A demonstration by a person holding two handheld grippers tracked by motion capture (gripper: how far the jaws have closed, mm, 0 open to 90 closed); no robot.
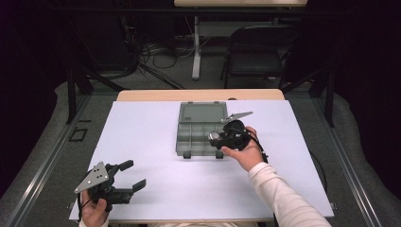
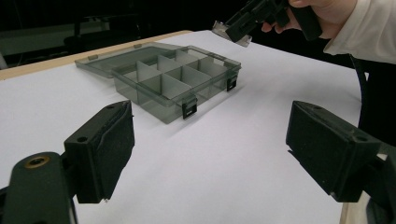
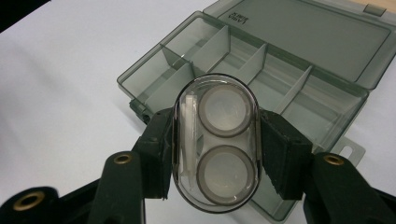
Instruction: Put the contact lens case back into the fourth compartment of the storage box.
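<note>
My right fingers (image 3: 154, 154) are matt black plastic with rough foam-like pads, brass-coloured rivets at their roots. Between them sits a small oval case (image 3: 215, 142) of clear, glossy plastic, two milky white rounds inside. The compartment box (image 3: 261, 74) at 12 o'clock is smoky, translucent plastic, smooth and shiny, with black latches. The tabletop (image 1: 142, 137) wears a matt white sheet; pale wood edges it.

Overhead light is washing the white tabletop (image 1: 156, 142) bright while the room behind is sinking into near-black. Soft shadows are pooling beneath things. Close-up edges are blurring slightly, with glare glinting on clear plastic.
</note>
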